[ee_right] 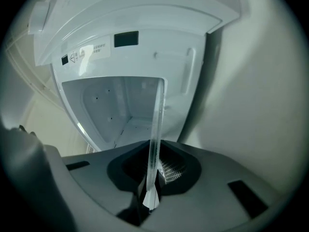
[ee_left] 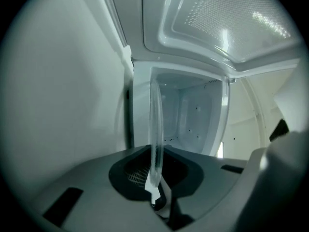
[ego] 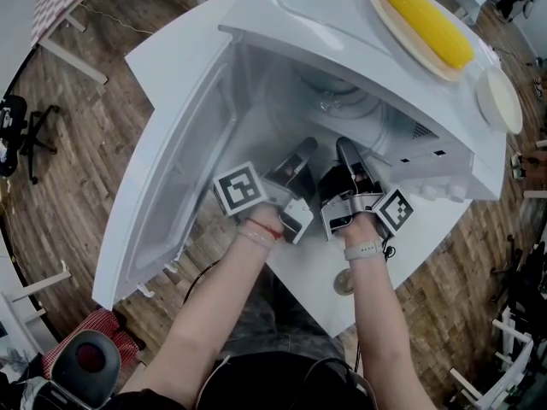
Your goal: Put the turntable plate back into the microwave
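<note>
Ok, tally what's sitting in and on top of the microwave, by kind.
turntable plate: 1
cream plates: 2
corn: 1
Total: 4

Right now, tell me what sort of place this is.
Probably a lab or office workroom, not a home kitchen: the microwave sits open on a white table, which stands on a wood floor with an office chair nearby.
</note>
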